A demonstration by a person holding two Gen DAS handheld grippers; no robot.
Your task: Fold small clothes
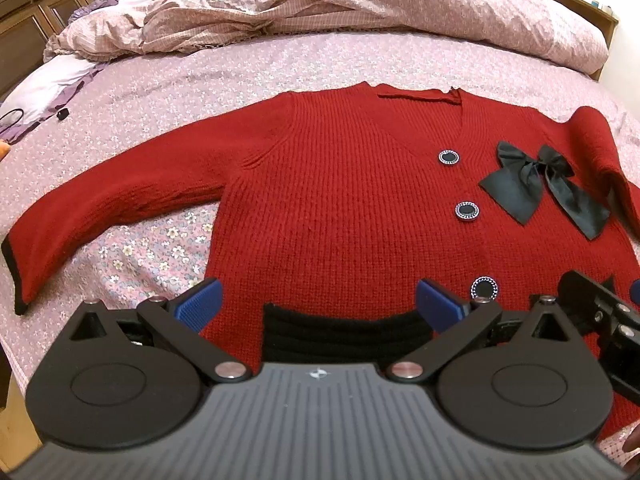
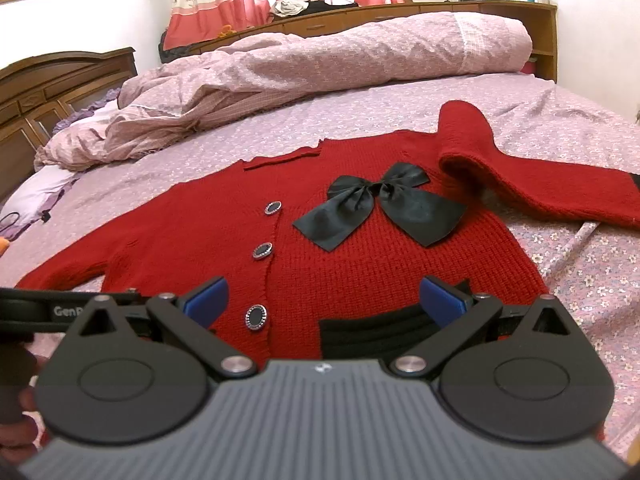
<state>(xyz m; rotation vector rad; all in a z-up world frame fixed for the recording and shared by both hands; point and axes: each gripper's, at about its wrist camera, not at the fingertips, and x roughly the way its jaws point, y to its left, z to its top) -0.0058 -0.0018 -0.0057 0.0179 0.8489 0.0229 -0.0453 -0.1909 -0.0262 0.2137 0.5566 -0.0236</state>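
A red knit cardigan [image 1: 340,200] [image 2: 360,248] lies face up on the bed, with black buttons, a black satin bow [image 1: 536,184] [image 2: 384,208] and black pocket trim [image 1: 344,336] [image 2: 372,332] near its hem. One sleeve [image 1: 104,208] stretches flat to the left. The other sleeve [image 2: 520,168] is bunched and lies out to the right. My left gripper [image 1: 320,304] is open just above the hem at a black pocket. My right gripper [image 2: 324,300] is open above the hem near the lowest button [image 2: 256,317]. Neither holds anything.
A crumpled pink floral duvet [image 1: 360,8] [image 2: 320,60] is heaped across the far side of the bed. A wooden headboard [image 2: 60,80] and a pillow [image 1: 48,80] are at left. Flowered sheet [image 1: 152,252] [image 2: 580,280] shows on both sides of the cardigan.
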